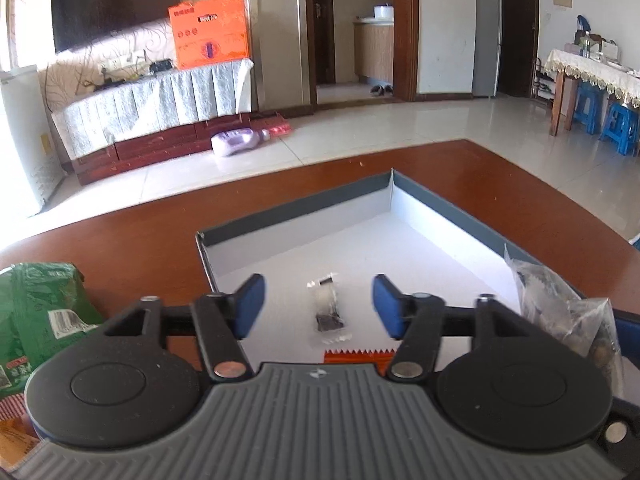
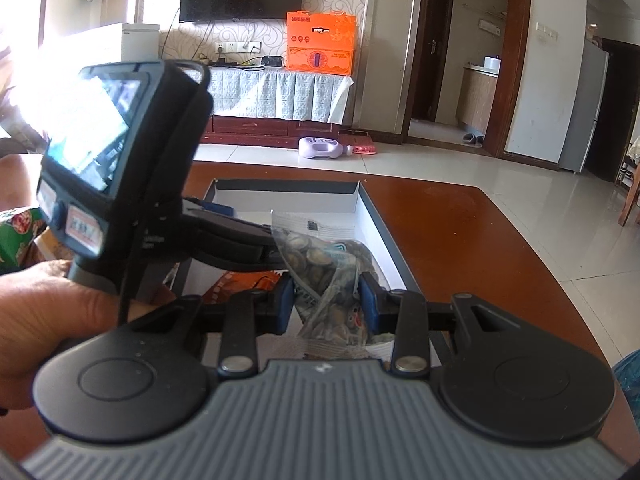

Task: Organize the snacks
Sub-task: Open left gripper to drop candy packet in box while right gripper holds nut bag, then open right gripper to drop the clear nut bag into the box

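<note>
Snacks in a clear bag point(image 2: 334, 280) sit pinched between the blue pads of the right gripper point(image 2: 327, 304), held over the near right part of the shallow white-lined box point(image 2: 376, 216) on the brown table point(image 2: 460, 240). Just to the bag's left, the left gripper point(image 1: 319, 306) hangs over the same box with its jaws spread wide and nothing between them, a small sachet point(image 1: 327, 306) lying on the box floor below the gap. An orange packet point(image 1: 356, 357) lies in the box's near end, and a green bag point(image 1: 40, 316) rests on the table outside the box's left wall.
</note>
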Tool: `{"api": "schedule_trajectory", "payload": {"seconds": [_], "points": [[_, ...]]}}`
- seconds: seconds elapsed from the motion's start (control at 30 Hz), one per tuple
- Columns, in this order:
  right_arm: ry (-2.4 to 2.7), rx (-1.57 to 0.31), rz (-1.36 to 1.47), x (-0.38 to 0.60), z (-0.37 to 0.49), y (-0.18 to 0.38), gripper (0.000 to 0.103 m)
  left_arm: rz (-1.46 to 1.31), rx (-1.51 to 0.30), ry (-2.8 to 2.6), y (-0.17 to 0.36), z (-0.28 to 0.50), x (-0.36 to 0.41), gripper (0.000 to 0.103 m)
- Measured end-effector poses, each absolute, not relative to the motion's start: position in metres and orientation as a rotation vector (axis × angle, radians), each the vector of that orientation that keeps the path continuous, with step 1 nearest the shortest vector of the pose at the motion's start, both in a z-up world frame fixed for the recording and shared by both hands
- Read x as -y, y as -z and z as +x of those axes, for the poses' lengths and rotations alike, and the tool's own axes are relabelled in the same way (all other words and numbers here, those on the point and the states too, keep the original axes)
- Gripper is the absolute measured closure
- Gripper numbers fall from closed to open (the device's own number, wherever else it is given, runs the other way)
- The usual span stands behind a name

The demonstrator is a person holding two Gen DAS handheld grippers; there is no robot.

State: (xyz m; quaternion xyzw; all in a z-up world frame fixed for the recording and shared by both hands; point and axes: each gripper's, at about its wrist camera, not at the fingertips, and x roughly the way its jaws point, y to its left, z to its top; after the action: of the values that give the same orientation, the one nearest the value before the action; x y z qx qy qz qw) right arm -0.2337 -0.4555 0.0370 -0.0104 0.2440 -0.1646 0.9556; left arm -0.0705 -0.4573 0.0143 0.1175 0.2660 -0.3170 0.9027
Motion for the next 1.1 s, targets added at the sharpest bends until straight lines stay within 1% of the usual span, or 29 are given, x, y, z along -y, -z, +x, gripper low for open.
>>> {"api": "schedule_trajectory", "payload": {"seconds": [0.03, 0.1, 0.13, 0.3, 0.5, 0.77, 0.83, 0.9, 0.97, 1.0, 1.03, 1.1], "points": [[0.335, -0.495, -0.020, 0.456, -0.234, -0.036, 0.065, 0.242, -0.548, 0.655, -0.015, -0.070, 0.456, 0.032], [0.334, -0.497, -0.018, 0.457, -0.233, -0.035, 0.065, 0.242, -0.551, 0.650, -0.016, -0.070, 0.455, 0.026], [0.334, -0.498, -0.016, 0.457, -0.232, -0.035, 0.065, 0.244, -0.549, 0.653, -0.017, -0.070, 0.454, 0.026], [0.332, -0.507, -0.017, 0.454, -0.229, -0.029, 0.065, 0.240, -0.527, 0.653, -0.023, -0.078, 0.444, 0.025], [0.329, -0.514, -0.017, 0.453, -0.227, -0.026, 0.065, 0.215, -0.513, 0.642, -0.035, -0.089, 0.420, 0.020], [0.315, -0.512, -0.046, 0.448, -0.225, -0.023, 0.065, 0.213, -0.503, 0.635, -0.044, -0.103, 0.390, 0.019], [0.313, -0.509, -0.067, 0.444, -0.225, -0.022, 0.063, 0.218, -0.503, 0.635, -0.046, -0.106, 0.383, 0.019], [0.321, -0.503, -0.092, 0.439, -0.227, -0.021, 0.060, 0.224, -0.497, 0.634, -0.047, -0.111, 0.378, 0.019], [0.318, -0.494, -0.113, 0.435, -0.232, -0.021, 0.047, 0.224, -0.492, 0.633, -0.049, -0.115, 0.372, 0.019], [0.316, -0.488, -0.122, 0.432, -0.234, -0.021, 0.043, 0.222, -0.493, 0.633, -0.050, -0.116, 0.370, 0.019], [0.314, -0.485, -0.133, 0.430, -0.236, -0.021, 0.036, 0.221, -0.493, 0.633, -0.051, -0.118, 0.368, 0.019], [0.313, -0.476, -0.156, 0.425, -0.240, -0.022, 0.033, 0.223, -0.491, 0.633, -0.051, -0.121, 0.363, 0.019]]}}
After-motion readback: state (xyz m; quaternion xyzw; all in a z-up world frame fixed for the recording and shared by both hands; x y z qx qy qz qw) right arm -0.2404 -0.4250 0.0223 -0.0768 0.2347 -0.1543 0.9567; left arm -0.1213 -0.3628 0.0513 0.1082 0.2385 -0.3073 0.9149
